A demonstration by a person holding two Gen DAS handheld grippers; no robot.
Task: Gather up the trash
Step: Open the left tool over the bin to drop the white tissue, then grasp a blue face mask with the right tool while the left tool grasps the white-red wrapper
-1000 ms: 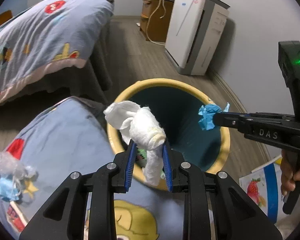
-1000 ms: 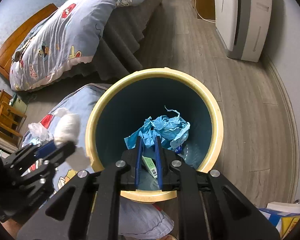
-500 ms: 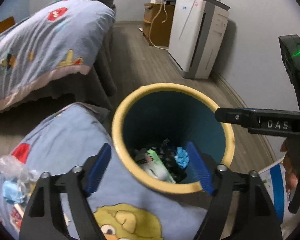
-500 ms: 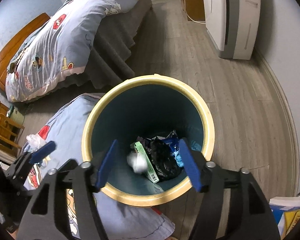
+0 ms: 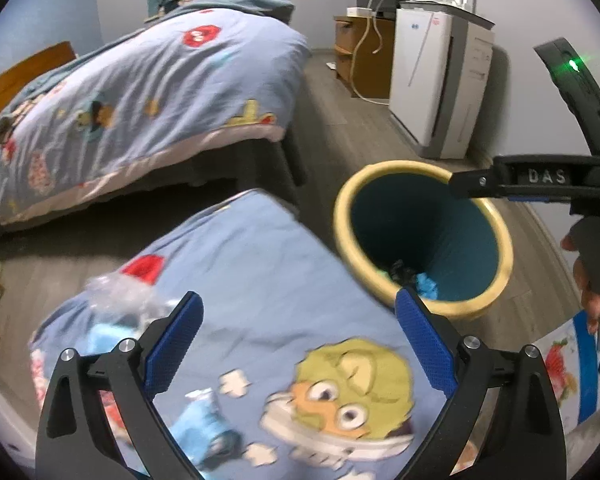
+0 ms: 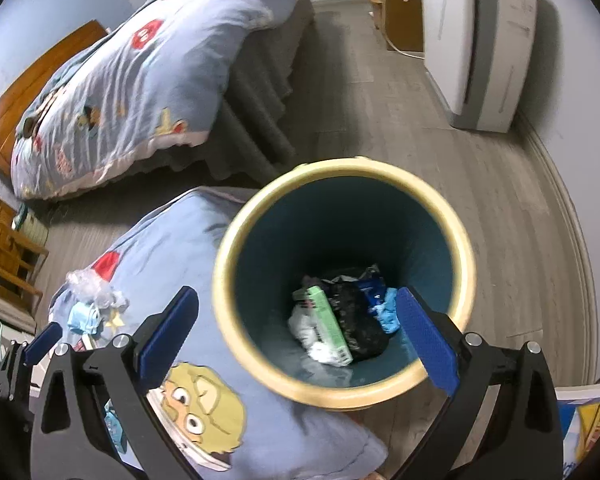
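Trash bin sits against the cartoon cushion's edge (easy drops); left gripper and right gripper both gape wide, empty, crumpled plastic waiting near the cushion's far corner.

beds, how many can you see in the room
2. One bed stands across the floor, under a blue cartoon quilt. The second bed is the near one beside the trash bin, with litter lying on it. More may be out of view.
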